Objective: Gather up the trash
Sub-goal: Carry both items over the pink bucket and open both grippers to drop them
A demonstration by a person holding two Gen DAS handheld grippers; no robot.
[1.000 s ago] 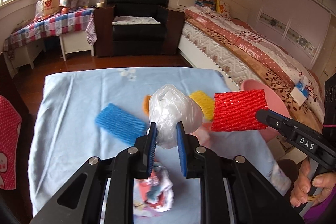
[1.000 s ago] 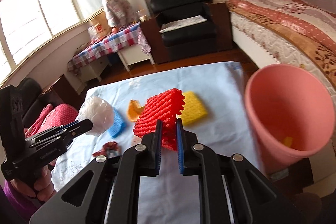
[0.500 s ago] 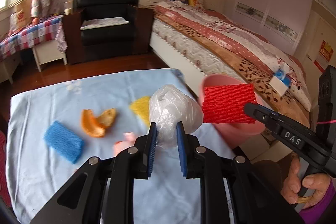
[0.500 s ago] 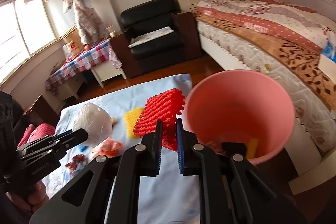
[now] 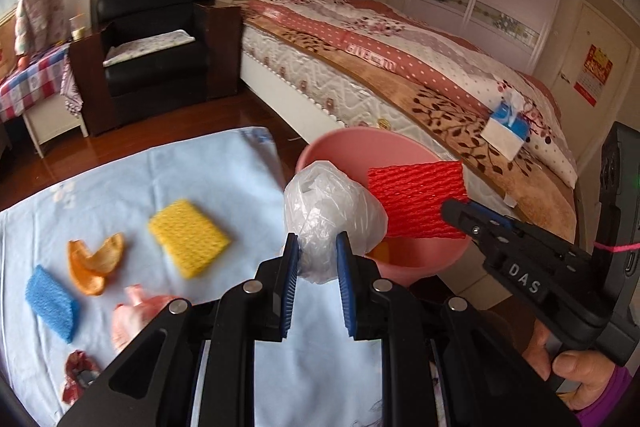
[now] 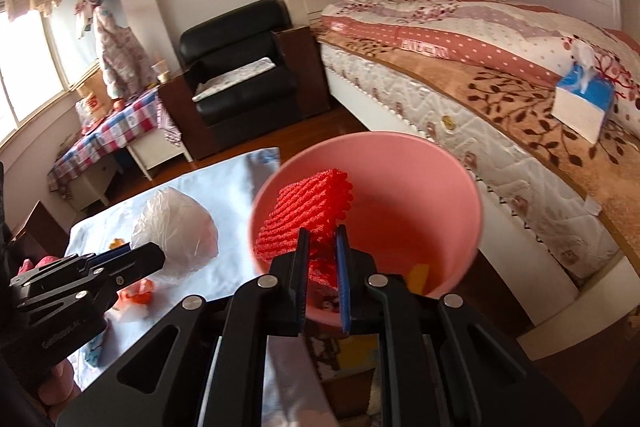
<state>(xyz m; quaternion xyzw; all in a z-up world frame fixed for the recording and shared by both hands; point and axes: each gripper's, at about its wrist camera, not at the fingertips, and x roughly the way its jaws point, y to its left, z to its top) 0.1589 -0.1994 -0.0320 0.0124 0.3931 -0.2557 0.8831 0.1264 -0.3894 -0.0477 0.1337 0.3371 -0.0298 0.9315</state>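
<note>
Holding a crumpled clear plastic bag (image 5: pixel 326 215) between the fingers of my left gripper (image 5: pixel 317 259), I have it pinched by its lower end, with its bulk bulging above the blue pads, just over the near-left rim of a pink bin (image 5: pixel 352 141). My right gripper (image 6: pixel 322 259) is clamped tight on a red foam net sleeve (image 6: pixel 306 213), which stands up from the fingers and sits in front of the bin's open mouth; in the left wrist view the same red sleeve (image 5: pixel 416 201) hangs flat over the bin's opening, right beside the bag. Inside the bin (image 6: pixel 400 187) something yellow lies near the bottom. The bin stands just off the right edge of a tabletop covered with a pale blue cloth (image 5: pixel 168 187), between it and a bed (image 5: pixel 400 67) with a patterned spread. More trash lies on the cloth: a yellow foam sleeve (image 5: pixel 188 237), curled orange peel (image 5: pixel 94 263) to its left, a blue foam sleeve (image 5: pixel 52 301) further left, a pink crumpled piece (image 5: pixel 134 313) near my left fingers, and a small red wrapper (image 5: pixel 78 377) at the near-left edge. My right hand (image 5: pixel 576 373), in a purple cuff, grips its tool's handle. A black armchair (image 5: pixel 156 39) stands against the far wall.
</note>
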